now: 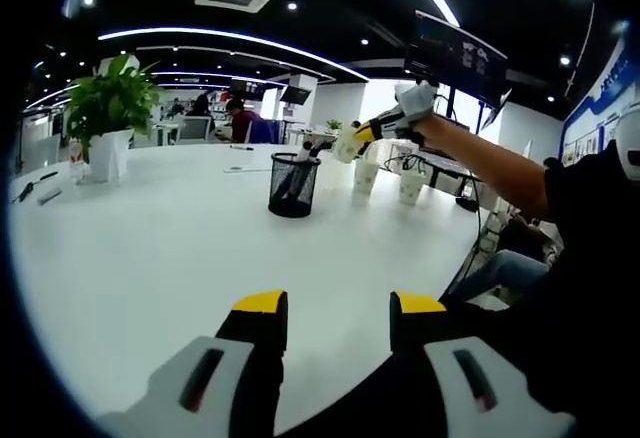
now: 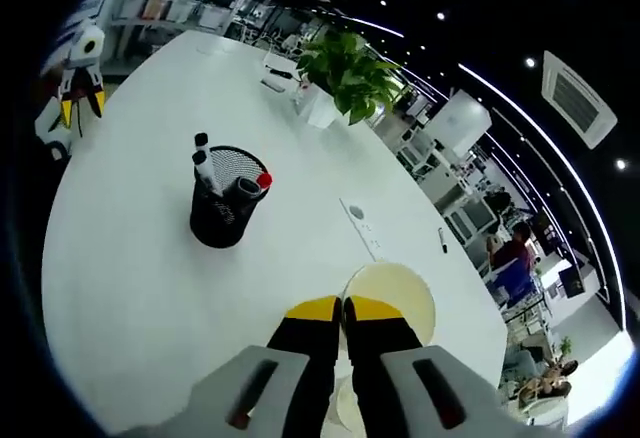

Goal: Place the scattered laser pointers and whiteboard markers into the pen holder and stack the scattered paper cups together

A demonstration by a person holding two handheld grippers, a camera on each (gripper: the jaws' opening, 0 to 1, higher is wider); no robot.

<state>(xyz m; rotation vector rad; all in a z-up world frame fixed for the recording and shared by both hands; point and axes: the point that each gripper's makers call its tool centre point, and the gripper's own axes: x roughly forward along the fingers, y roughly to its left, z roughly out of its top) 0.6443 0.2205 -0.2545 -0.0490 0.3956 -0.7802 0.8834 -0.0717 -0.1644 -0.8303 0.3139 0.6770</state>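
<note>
Left gripper view: left hand-held gripper (image 1: pixel 338 316) spread, empty above the tabletop (image 1: pixel 150 248); two paper cups (image 1: pixel 365 176) stand beside the pen holder (image 1: pixel 293 185). Right gripper view: right hand-held gripper (image 2: pixel 342 310) pinches a light, crushable paper cup (image 2: pixel 395 293) by its rim.

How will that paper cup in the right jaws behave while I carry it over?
The paper cup looks thin-walled, so its rim, pinched by the right gripper, may flex or crease. It appears empty and probably light, so it could swing. The two cups standing on the table would likely tip if bumped.
</note>
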